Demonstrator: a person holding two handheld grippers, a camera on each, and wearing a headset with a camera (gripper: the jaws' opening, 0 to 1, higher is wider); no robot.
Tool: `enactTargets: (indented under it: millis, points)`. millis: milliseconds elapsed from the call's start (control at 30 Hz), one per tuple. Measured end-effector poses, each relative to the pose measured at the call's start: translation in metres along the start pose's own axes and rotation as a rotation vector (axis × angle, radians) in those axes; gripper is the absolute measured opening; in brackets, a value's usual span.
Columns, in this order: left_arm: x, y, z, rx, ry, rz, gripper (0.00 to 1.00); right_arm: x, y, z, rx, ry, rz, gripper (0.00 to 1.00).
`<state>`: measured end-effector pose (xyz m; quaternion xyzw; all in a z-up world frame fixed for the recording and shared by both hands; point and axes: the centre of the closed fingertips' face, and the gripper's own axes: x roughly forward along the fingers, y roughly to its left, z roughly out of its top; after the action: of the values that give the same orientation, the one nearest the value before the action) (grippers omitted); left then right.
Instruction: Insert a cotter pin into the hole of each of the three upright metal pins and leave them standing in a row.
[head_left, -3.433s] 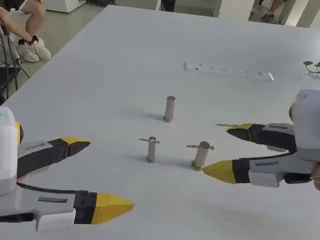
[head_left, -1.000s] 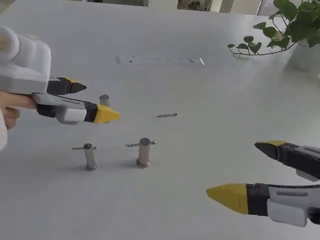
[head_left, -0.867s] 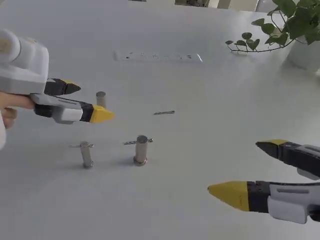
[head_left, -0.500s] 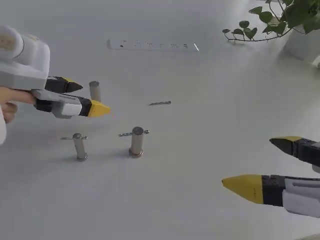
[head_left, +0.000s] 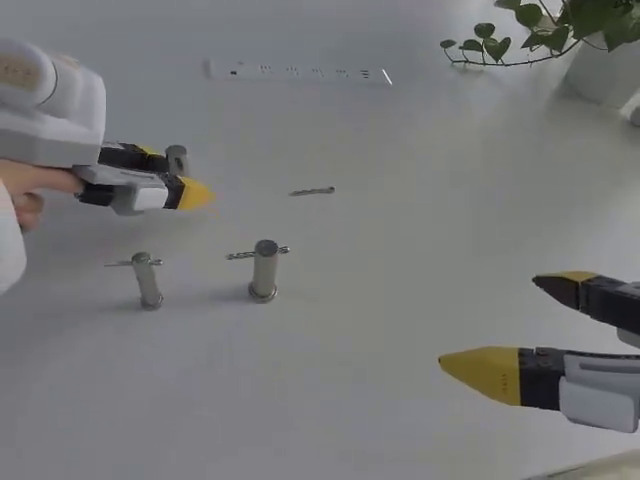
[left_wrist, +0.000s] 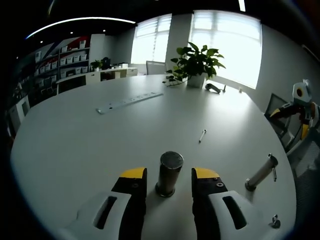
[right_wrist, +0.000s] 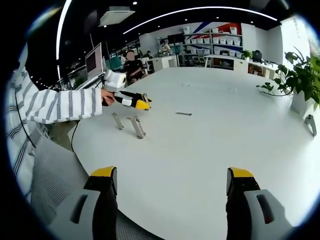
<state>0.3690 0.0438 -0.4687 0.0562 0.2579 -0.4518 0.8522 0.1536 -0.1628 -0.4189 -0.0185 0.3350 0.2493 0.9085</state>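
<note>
My left gripper: jaws narrow, straddling the bare pin, slim gap showing on either side, so not clamped. Bare pin stands upright on the table, no cotter through it.

Left gripper view: the loose cotter pin lies flat at 1 o'clock from the bare pin, well apart. The second pin is at 3 o'clock, a cotter through its top.

Head view, from my left jaws: second pin at 5 o'clock, third pin at 6 o'clock. Both are upright and near each other, each with a cotter crossing its head. Loose cotter pin at 3 o'clock. Power strip at 1 o'clock, toward the far side of the table.

My right gripper: jaws wide, nothing between them. In the head view it sits at 4 o'clock, well apart from all the pins. Potted plant in the 1 o'clock corner.

Right gripper view: my striped sleeve at 10 o'clock.
</note>
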Motion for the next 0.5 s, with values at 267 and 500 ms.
enactTargets:
  millis: [267,500]
  points:
    - [0.0031,0.0057,0.0011,0.025,-0.01,0.01,0.12,0.003,0.0031,-0.0009,0.029,-0.012,0.02,0.86]
    - [0.0035,0.0075,0.0013,0.039,-0.014,0.008,0.11,0.0017,0.0024,-0.0034,0.023,-0.004,0.015,0.85]
